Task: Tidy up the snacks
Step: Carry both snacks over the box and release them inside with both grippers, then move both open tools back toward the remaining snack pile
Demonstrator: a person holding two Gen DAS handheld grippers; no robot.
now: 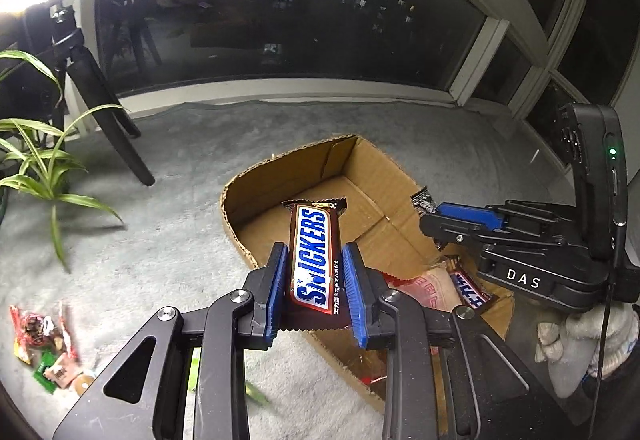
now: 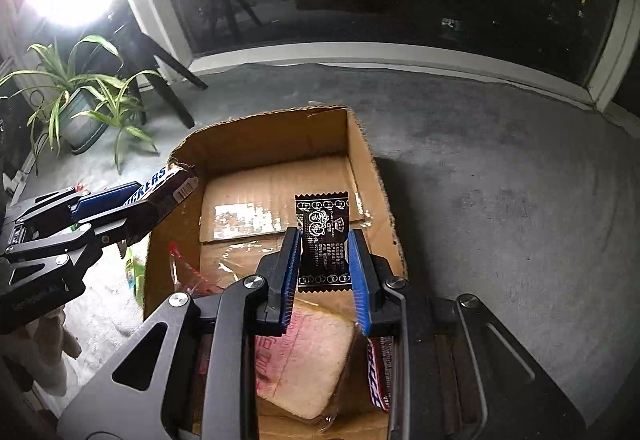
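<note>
Left gripper (image 1: 314,272): fingers clamped on the Snickers bar (image 1: 315,260), held over the near-left rim of the cardboard box (image 1: 280,176).
Right gripper (image 2: 325,272): fingers closed on a small black sachet (image 2: 323,236), hovering above the box's floor.
Already in the box: a wrapped bread slice (image 2: 308,356) and a second Snickers (image 2: 378,372) at the near end.
Still out: loose snack packets (image 1: 44,344) on the carpet (image 1: 160,240), left of the box.
Progress: looks roughly midway, two drops pending.

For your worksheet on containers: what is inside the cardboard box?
Inside the cardboard box lie a wrapped bread slice, a Snickers bar and red wrapping. The right claw hides the rest.
</note>
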